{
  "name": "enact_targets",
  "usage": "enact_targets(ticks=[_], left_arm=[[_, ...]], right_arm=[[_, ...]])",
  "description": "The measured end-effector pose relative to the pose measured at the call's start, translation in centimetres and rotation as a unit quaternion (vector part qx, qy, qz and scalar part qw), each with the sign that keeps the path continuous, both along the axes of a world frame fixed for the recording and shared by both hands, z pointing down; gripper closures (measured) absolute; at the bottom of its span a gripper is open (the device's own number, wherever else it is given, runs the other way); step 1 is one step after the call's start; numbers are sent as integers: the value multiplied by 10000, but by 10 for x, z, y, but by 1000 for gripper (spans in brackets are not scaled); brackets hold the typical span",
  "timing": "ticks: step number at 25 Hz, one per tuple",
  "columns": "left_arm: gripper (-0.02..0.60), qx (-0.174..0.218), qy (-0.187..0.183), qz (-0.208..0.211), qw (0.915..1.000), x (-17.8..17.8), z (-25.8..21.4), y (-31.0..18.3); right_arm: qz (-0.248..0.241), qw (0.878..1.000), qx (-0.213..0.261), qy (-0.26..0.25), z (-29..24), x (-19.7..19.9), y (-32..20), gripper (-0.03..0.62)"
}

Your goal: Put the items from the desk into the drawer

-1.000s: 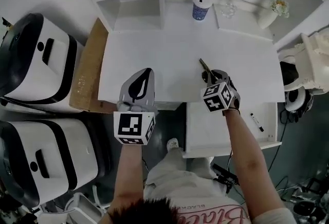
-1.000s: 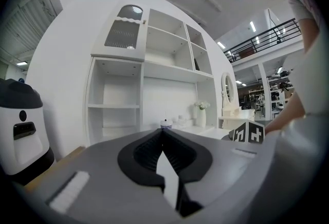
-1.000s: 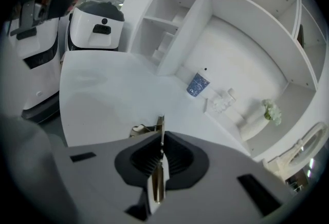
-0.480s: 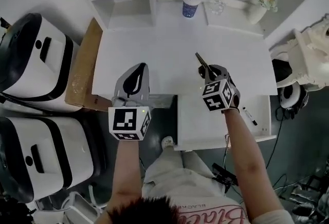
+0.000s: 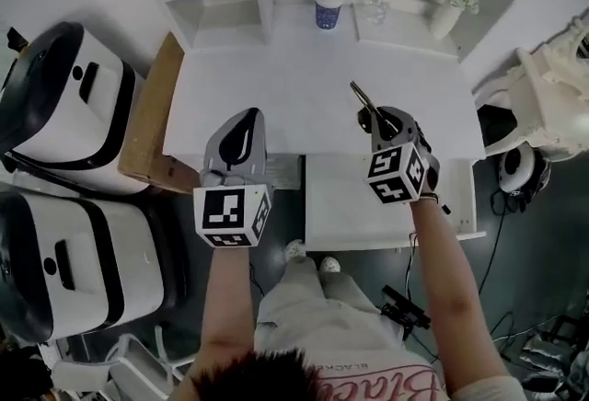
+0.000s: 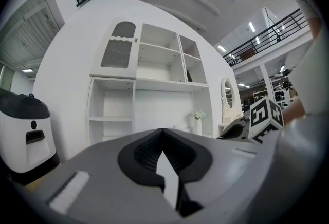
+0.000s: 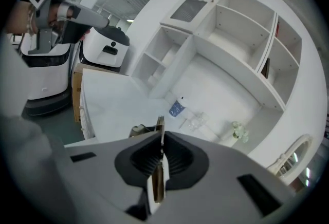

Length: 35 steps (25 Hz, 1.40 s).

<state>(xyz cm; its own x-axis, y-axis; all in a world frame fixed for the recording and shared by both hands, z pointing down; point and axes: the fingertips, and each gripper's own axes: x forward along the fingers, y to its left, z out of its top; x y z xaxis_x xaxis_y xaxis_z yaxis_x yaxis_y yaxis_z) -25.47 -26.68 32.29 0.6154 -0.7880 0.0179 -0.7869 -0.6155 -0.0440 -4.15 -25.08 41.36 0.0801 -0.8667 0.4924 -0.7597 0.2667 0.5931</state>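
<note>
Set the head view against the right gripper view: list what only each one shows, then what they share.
Only the head view: the person's shoes, the headphones at the right, and the marker cube on the right gripper.
Only the right gripper view: the arched lattice door atop the shelving, and that gripper's jaws shut on the thin strip.
Both: the strip, the white desk, the blue cup, the flower vase and the left gripper.
</note>
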Motion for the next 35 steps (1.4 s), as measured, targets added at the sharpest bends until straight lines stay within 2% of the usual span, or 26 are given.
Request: enact_targets(ticks=[5,10,17,23,30,35], left_arm=[[574,74,-9,-16,10000,2,-11,17],[574,104,-26,-1,9999,5,-12,28],[574,77,-93,102,9999,17,-10,37],[574,29,-168,178,9997,25,-6,41],[574,-128,-245,221,9994,30,8,39],[574,-236,-324,270,9988,34,21,37]], right_arm=[[-81,9999,95,-28,-21,1,28,583],[-211,9997,-125,-89,-16,-2,52,583],[-445,9952,-826,-287,15,-11,89,583],[-579,9834,-1620,-575,49,-16,116,583],[-394,9707,-2274,-674,114,-14,124,583],[1,9634,-2576,-747,160,-9,126,583]])
